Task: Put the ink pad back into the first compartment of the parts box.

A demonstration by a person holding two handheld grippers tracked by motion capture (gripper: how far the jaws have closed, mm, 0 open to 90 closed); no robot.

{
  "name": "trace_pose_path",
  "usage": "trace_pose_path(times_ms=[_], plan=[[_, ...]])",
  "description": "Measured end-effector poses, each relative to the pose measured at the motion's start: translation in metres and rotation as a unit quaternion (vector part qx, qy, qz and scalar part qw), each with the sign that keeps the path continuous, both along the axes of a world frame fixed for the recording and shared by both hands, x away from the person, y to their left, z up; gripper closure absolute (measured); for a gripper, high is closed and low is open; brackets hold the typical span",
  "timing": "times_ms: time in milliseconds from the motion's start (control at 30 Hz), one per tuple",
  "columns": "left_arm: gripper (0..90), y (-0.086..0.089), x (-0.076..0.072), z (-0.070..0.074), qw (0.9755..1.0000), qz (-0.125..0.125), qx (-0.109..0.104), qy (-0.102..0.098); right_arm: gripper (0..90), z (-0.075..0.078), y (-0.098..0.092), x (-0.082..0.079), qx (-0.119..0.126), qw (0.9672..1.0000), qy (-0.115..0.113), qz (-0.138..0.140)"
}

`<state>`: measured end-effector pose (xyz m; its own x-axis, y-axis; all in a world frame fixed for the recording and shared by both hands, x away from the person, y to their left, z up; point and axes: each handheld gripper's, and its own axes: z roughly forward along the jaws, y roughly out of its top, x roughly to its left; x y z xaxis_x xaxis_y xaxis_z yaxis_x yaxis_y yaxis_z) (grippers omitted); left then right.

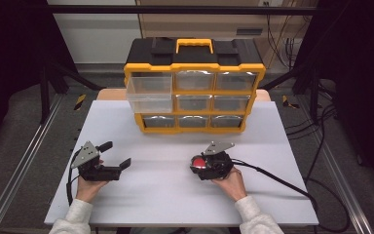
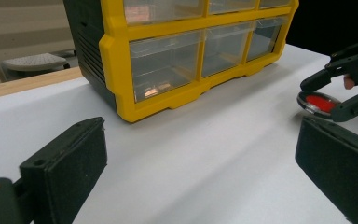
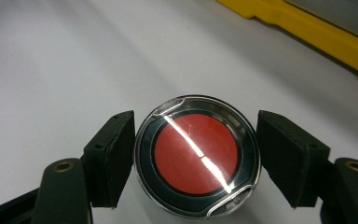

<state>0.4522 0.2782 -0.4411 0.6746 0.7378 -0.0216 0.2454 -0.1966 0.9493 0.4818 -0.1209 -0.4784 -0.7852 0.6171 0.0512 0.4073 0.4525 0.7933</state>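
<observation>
A round clear-cased disc with a red centre (image 1: 198,162) lies flat on the white table (image 1: 175,195), right of middle. My right gripper (image 1: 200,163) holds it, one jaw pressed against each side of the rim. In the right gripper view the disc (image 3: 196,156) sits between the two black pads (image 3: 112,158) of that gripper (image 3: 196,117). My left gripper (image 1: 118,154) rests at the table's left, open wide and holding nothing. In the left gripper view its jaws (image 2: 200,133) frame bare table, with the right gripper (image 2: 324,99) and the disc (image 2: 320,102) at the far right.
A yellow and black drawer cabinet (image 1: 195,83) with a carry handle stands at the back of the table. Its top-left clear drawer (image 1: 150,92) is pulled out. The cabinet's base (image 3: 317,32) lies just beyond the disc. Cables trail off to the right.
</observation>
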Motion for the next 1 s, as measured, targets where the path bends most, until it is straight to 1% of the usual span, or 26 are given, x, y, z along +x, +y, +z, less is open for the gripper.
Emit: trace_pose_path(times_ms=[167, 600, 767, 1000], plan=[[1.7, 0.000, 0.000, 0.000, 1.0000, 0.001, 0.001, 0.001, 30.1, 0.010, -0.004, -0.002, 0.011, 0.9999, -0.005, -0.001], [1.7, 0.000, 0.000, 0.000, 1.0000, 0.002, 0.000, 0.001, 30.1, 0.042, -0.016, -0.010, 0.042, 0.9985, -0.035, -0.003], [1.7, 0.000, 0.000, -0.001, 1.0000, 0.002, 0.000, 0.001, 30.1, 0.055, -0.017, -0.014, 0.049, 0.9978, -0.045, 0.004], [1.6, 0.000, 0.000, -0.001, 1.0000, 0.002, 0.001, 0.000, 30.1, 0.073, -0.018, -0.018, 0.058, 0.9969, -0.053, 0.004]])
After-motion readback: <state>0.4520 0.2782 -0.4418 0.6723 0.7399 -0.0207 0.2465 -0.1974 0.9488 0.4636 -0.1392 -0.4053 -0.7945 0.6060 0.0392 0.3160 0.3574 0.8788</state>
